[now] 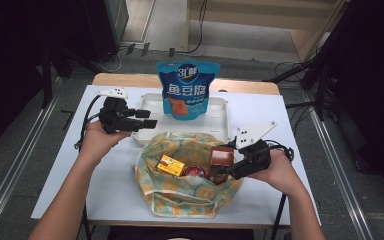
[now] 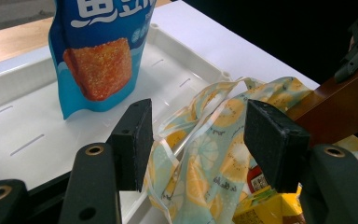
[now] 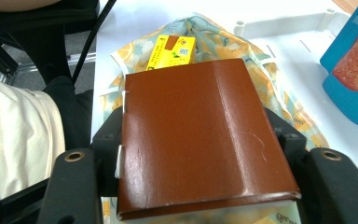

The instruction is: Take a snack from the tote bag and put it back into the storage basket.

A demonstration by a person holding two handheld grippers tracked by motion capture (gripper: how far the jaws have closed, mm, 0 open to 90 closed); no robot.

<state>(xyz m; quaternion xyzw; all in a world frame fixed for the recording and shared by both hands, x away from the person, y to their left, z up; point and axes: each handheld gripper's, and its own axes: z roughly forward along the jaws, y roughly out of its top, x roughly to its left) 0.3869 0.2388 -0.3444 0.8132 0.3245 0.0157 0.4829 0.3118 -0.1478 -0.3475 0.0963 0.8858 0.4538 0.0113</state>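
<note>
A lemon-print fabric bag (image 1: 180,195) lies open on the white table. Inside it are a yellow box (image 1: 170,165) and a round red item (image 1: 195,171). My right gripper (image 1: 226,169) is shut on a flat brown box (image 1: 222,156) and holds it over the bag's right side; in the right gripper view the brown box (image 3: 200,140) sits clamped between both jaws of the right gripper (image 3: 198,133). My left gripper (image 1: 150,123) stands open at the bag's far left rim. In the left gripper view the bag's rim (image 2: 200,154) lies in the gap of the left gripper (image 2: 198,135), untouched.
A white tray (image 1: 215,120) lies behind the bag, with a blue snack pouch (image 1: 187,90) standing upright in it. The pouch (image 2: 98,60) is just beyond my left jaws. Bare table lies at the left, and the table's front edge runs close below the bag.
</note>
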